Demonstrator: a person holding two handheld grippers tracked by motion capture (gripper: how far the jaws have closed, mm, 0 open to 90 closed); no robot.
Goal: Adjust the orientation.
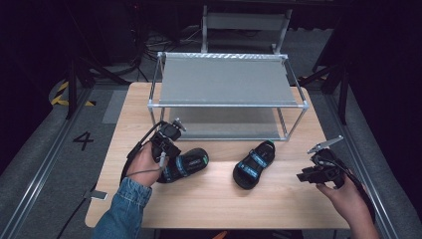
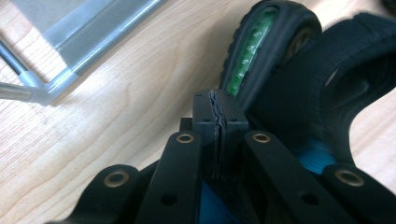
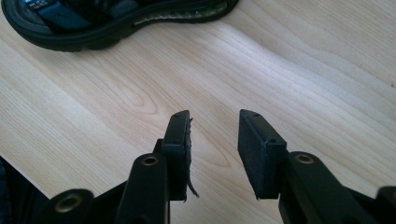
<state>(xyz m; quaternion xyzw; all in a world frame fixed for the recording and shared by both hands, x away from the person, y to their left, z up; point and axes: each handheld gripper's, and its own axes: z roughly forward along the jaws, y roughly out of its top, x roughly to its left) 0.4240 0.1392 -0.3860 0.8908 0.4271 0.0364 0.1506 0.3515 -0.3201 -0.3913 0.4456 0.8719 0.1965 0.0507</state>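
Both sandals lie on the table point(image 1: 214, 204), none on the rack point(image 1: 226, 82) yet; the left gripper point(image 2: 218, 112), pinched closed, sits against the left sandal point(image 1: 184, 164); the right gripper point(image 3: 214, 140) gapes empty near the right sandal point(image 1: 255, 163).

Overhead high view; close gripper views sharing table point(image 1: 209, 194) and sandals.

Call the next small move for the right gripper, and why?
Probably ease the right gripper left toward the black sandal with blue straps. Its jaws stand open with nothing between them over bare light wooden table, and that sandal lies apart from it, while the left gripper is shut beside the other black sandal.
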